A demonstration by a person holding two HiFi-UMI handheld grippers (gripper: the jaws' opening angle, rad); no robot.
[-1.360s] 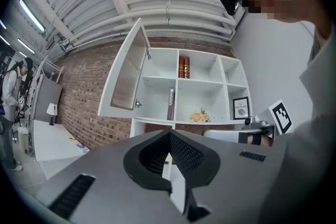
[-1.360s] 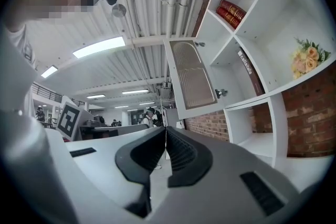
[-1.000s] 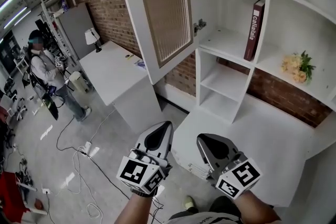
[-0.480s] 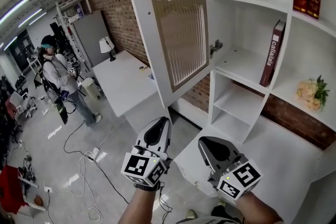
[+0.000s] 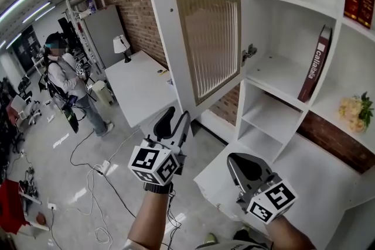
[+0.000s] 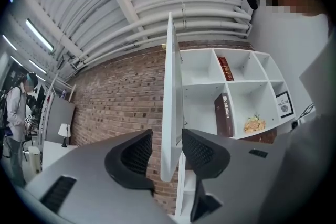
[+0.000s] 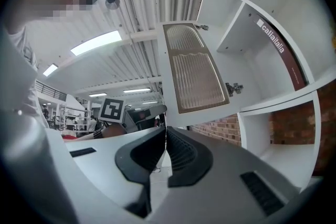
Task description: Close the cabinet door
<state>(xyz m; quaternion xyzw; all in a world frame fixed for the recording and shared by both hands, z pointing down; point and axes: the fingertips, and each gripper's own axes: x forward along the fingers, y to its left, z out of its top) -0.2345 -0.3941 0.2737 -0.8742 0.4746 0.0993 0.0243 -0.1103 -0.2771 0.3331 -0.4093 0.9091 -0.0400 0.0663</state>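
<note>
The white cabinet door (image 5: 199, 26) with its ribbed glass panel stands swung wide open from the shelf unit (image 5: 275, 76). My left gripper (image 5: 177, 120) is raised to the door's lower free corner. Its jaws are opening, and in the left gripper view the door's thin edge (image 6: 170, 113) stands between the fingers without either pad pressing on it. My right gripper (image 5: 235, 160) hangs lower to the right, over the white counter, shut and empty; the right gripper view shows its pads (image 7: 176, 147) meeting. A metal hinge (image 5: 249, 52) shows on the cabinet side.
A maroon book (image 5: 313, 70) leans in the open compartment, flowers (image 5: 354, 111) lie on a shelf to the right. A white counter (image 5: 304, 167) runs below the shelves. Behind the door are a brick wall, a white desk (image 5: 137, 88) with a lamp (image 5: 122, 44), a person (image 5: 67, 82) and floor cables (image 5: 99, 173).
My left gripper rose toward the door's lower corner and its jaws went from shut to open around the door edge. The right gripper stayed low and shut.
</note>
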